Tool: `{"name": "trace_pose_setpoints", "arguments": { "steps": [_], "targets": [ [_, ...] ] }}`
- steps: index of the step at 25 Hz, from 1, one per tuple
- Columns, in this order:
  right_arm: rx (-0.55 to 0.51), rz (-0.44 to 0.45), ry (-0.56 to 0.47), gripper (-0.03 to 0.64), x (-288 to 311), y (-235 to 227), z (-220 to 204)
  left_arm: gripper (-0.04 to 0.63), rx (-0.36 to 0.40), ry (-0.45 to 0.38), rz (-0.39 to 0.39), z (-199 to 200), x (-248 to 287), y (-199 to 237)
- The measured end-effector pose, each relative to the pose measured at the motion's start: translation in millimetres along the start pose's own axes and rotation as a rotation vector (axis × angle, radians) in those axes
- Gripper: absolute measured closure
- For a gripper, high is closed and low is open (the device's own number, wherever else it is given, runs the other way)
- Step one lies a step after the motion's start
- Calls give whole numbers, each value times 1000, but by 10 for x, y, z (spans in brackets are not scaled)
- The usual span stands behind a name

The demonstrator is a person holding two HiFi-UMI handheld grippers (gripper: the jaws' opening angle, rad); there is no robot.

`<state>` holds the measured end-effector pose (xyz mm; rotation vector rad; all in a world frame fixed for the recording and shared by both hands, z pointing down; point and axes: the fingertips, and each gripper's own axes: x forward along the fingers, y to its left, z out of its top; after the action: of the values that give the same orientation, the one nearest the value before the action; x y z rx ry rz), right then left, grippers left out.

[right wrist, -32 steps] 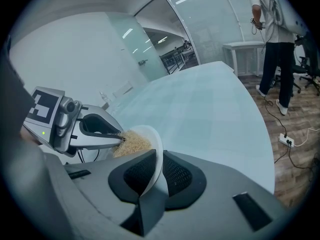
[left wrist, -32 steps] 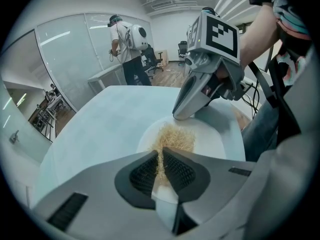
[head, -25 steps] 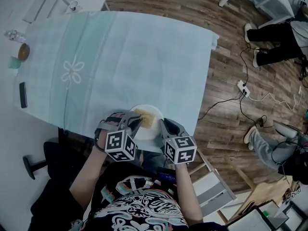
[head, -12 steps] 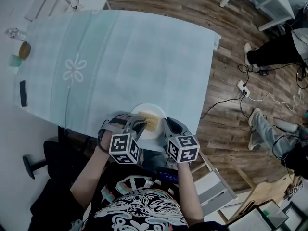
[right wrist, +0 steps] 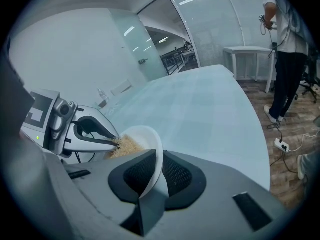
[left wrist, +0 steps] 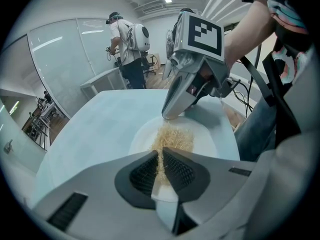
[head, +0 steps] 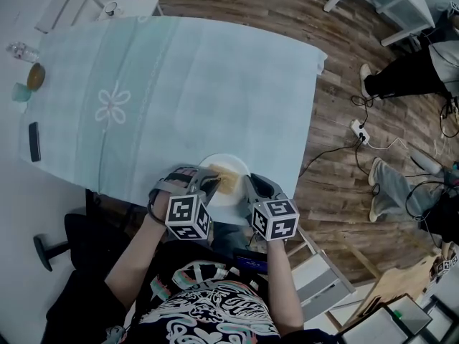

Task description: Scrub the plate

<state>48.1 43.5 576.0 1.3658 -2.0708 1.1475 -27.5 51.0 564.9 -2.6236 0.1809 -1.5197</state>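
Plate: tipped up at the table edge near you; hard, slick, breakable (hold the rim).
Right gripper: clamped on the plate's rim.
Left gripper: squeezing the soft scrubber on the plate.

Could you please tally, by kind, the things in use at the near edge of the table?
Round white plate: 1
Tan fibrous scrub pad: 1
Hand-held grippers: 2, the left hand-held gripper and the right hand-held gripper
Total: 4
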Motion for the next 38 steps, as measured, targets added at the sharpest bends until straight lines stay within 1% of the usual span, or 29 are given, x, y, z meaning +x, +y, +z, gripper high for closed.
{"name": "trace_pose_setpoints", "arguments": {
  "steps": [9, 13, 17, 19, 21, 23, 24, 25, 26, 27, 28, 29, 30, 32, 33, 36, 38],
  "targets": [
    [-2, -63, -45, 582, -7, -14, 131, 546, 18, -45, 12, -5, -32, 108],
    [-2, -114, -101, 583, -130, -26, 195, 546, -20, -73, 23, -36, -99, 152],
    [7, -171, -178, 580, -334, -77, 337, 540, -30, -120, 41, 7, -124, 250],
    [5, -176, -204, 573, -421, -75, 369, 539, -72, -161, 62, 74, -165, 295],
    [-20, -185, -218, 560, -495, -54, 385, 517, -135, -199, 81, 152, -212, 331],
    [-48, -202, -256, 564, -583, -7, 447, 445, -192, -210, 73, 173, -208, 328],
    [-57, -207, -283, 571, -635, 28, 483, 403, -208, -204, 67, 161, -185, 316],
    [-66, -211, -310, 576, -695, 69, 507, 383, -218, -198, 71, 144, -165, 309],
    [-80, -213, -336, 603, -765, 117, 520, 382, -228, -198, 86, 136, -166, 315],
    [-97, -211, -364, 606, -841, 176, 527, 382, -245, -211, 111, 139, -196, 335],
    [-113, -203, -395, 606, -923, 243, 532, 386, -272, -235, 140, 153, -259, 367],
    [-126, -196, -428, 606, -1006, 308, 540, 413, -304, -269, 170, 173, -349, 406],
    [-137, -197, -458, 606, -1089, 362, 551, 475, -335, -307, 201, 194, -452, 444],
    [-163, -211, -507, 606, -1259, 442, 562, 558, -380, -365, 252, 226, -643, 462],
    [-170, -215, -531, 606, -1343, 475, 559, 584, -395, -381, 270, 235, -716, 436],
    [-181, -217, -584, 607, -1512, 547, 535, 584, -454, -417, 311, 238, -896, 312],
    [-206, -221, -595, 607, -1547, 604, 523, 584, -533, -457, 340, 221, -1053, 245]
  ]
}}
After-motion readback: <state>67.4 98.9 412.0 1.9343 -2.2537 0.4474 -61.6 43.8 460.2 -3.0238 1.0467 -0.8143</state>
